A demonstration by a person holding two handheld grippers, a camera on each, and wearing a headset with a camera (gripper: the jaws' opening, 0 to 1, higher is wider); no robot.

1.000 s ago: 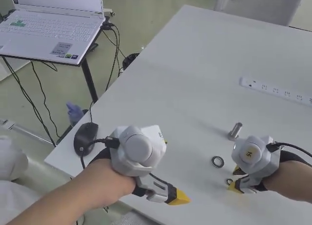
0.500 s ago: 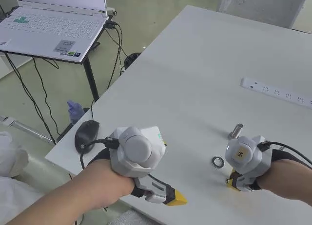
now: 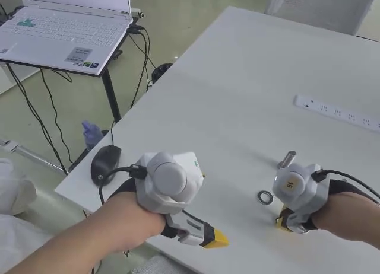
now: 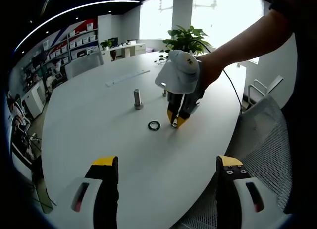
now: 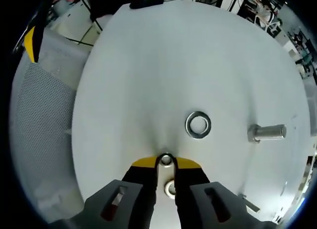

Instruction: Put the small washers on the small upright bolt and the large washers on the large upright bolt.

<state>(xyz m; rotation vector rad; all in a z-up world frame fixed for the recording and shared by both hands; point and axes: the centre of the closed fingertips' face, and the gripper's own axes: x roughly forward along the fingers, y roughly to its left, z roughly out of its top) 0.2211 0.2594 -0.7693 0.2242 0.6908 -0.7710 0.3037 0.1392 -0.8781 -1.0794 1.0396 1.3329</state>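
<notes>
Small washer (image 5: 166,159): flat on the white table (image 3: 237,78), right at the tips of the right gripper (image 5: 166,165), set between its two yellow pads.
Right gripper jaws: drawn almost together and pinching that small washer from both sides, tips pointing down at the table top (in the head view the tips (image 3: 286,225) sit tucked under the gripper's white body).
Second small washer (image 5: 170,188): in the narrow slot between the same jaws, further back towards the gripper's body.
Large washer (image 5: 198,125): flat on the table just ahead of the right gripper's tips and a little to their right, apart from them. It also shows in the head view (image 3: 265,197) and in the left gripper view (image 4: 154,125).
Large bolt (image 5: 267,132): upright on the table, beyond the large washer and further right of the tips. It stands near the washer without touching it (image 3: 287,159).
Grey stub (image 4: 164,92): just behind the right gripper as seen from the left gripper, too small to tell what it is.
Left gripper (image 4: 167,162): jaws wide apart with bare table between them, held over the table's near edge, well to the left of the right gripper (image 3: 215,240).
Power strip (image 3: 338,112): far ahead of both grippers, lying on the table.
Laptop (image 3: 65,31): off the table on a stand, far to the left gripper's left.
Mouse (image 3: 105,165): on the table's corner, near the left gripper's hand.
</notes>
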